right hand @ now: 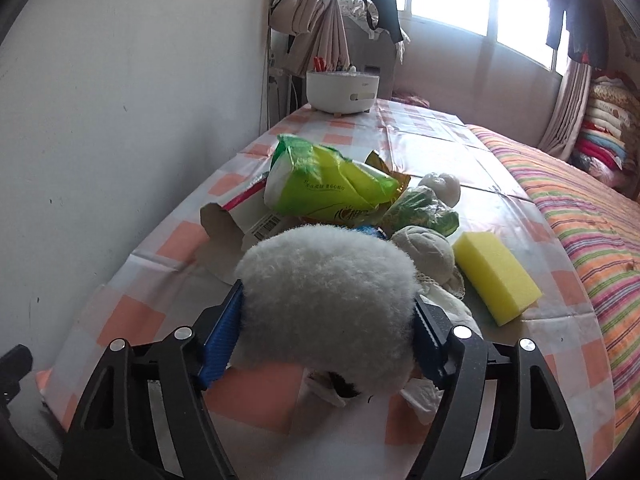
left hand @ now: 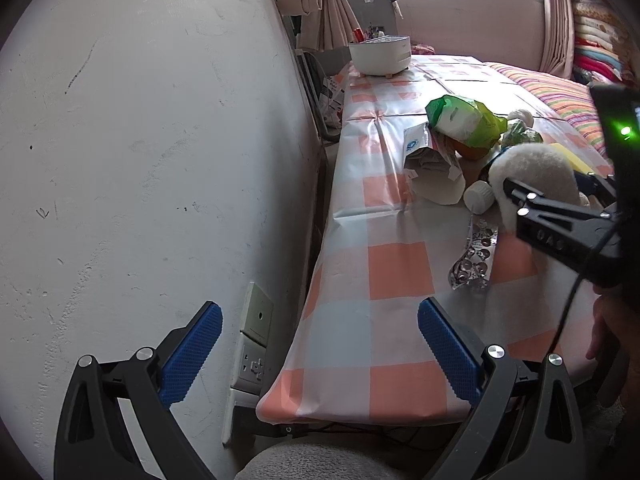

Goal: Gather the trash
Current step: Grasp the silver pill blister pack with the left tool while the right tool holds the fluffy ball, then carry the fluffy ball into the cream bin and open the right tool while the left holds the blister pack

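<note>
A pile of trash lies on the checked table (left hand: 396,268): a green plastic bag (right hand: 320,184), an opened cardboard box (right hand: 236,224), a blister pack (left hand: 474,256) and a white bottle cap (left hand: 479,197). My right gripper (right hand: 328,316) is shut on a fluffy white plush thing (right hand: 328,292), pads pressed on both its sides just above the table; it also shows in the left wrist view (left hand: 532,172). My left gripper (left hand: 320,352) is open and empty, low at the table's near left corner beside the wall.
A yellow sponge (right hand: 496,276), a green crumpled wrapper (right hand: 424,208) and white balled items (right hand: 424,248) lie by the pile. A white pot (right hand: 342,92) stands at the far end. The wall (left hand: 140,160) with sockets (left hand: 252,360) is at left, a striped bed (right hand: 580,232) at right.
</note>
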### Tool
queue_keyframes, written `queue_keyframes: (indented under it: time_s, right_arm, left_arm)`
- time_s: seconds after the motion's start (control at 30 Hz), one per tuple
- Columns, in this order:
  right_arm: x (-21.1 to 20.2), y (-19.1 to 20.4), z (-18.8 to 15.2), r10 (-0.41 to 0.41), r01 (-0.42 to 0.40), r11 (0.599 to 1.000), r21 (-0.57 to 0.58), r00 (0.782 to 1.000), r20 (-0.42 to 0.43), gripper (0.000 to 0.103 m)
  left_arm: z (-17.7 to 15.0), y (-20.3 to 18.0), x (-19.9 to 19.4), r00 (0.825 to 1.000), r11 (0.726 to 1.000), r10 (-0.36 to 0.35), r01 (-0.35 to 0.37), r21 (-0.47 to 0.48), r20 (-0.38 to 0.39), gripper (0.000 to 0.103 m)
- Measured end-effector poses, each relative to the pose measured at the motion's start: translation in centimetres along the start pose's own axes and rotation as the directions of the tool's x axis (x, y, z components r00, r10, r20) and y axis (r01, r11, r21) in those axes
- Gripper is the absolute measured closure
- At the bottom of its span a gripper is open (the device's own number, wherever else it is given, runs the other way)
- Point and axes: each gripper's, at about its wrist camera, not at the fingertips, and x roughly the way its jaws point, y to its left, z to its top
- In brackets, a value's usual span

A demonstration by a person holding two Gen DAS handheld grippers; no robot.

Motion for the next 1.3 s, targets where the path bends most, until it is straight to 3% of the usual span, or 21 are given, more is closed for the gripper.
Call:
queue_keyframes:
  time_s: [0.23, 0.5, 0.7, 0.93, 1.0, 1.07, 1.13, 1.23, 1.3]
  right_arm:
    - [-6.0, -3.0, 0.3, 0.065, -0.078, 0.990, 0.120, 0.992, 0.111, 0.034]
    - [-13.3, -5.1, -1.1, 0.062, -0.103, 0.980, 0.172, 0.971, 0.231, 0.033]
    - [-16.0, -6.0, -1.9, 0.055, -0.110, 0.975, 0.192, 0.961, 0.270, 0.032]
    - [-17.5, -6.8, -2.6, 0.052, -0.118, 0.971, 0.209, 0.954, 0.296, 0.030]
    - [-17.9, -7.1, -2.8, 0.044, -0.114, 0.970, 0.214, 0.951, 0.305, 0.030]
    - [-18.3, -7.5, -3.0, 0.037, -0.111, 0.968, 0.224, 0.949, 0.312, 0.029]
    - [-18.7, -7.8, -3.2, 0.035, -0.113, 0.965, 0.234, 0.948, 0.316, 0.029]
    - [-19.1, -8.1, -3.5, 0.027, -0.111, 0.964, 0.243, 0.946, 0.324, 0.028]
    - [-19.4, -8.1, -3.6, 0.021, -0.104, 0.965, 0.241, 0.945, 0.325, 0.028]
  left_arm:
    - [0.8, -1.0, 0.1, 0.991, 0.991, -0.130, 0.130, 0.027, -0.014, 0.007]
    - [3.1, -4.5, 1.2, 0.967, 0.959, -0.247, 0.254, 0.123, -0.066, 0.007]
    - [4.3, -9.1, 3.1, 0.970, 0.930, -0.216, 0.240, 0.279, -0.116, 0.008]
    - [5.0, -10.9, 6.4, 0.951, 0.910, -0.218, 0.280, 0.305, -0.221, 0.008]
    - [5.1, -11.2, 7.1, 0.945, 0.910, -0.219, 0.288, 0.299, -0.243, 0.015]
    - [5.2, -11.4, 7.8, 0.934, 0.908, -0.223, 0.303, 0.289, -0.279, 0.040]
    - [5.2, -11.4, 8.2, 0.924, 0.905, -0.244, 0.326, 0.275, -0.293, 0.056]
    - [5.4, -11.6, 8.4, 0.920, 0.902, -0.254, 0.337, 0.271, -0.299, 0.072]
    - [5.4, -11.6, 8.4, 0.923, 0.903, -0.254, 0.333, 0.270, -0.289, 0.072]
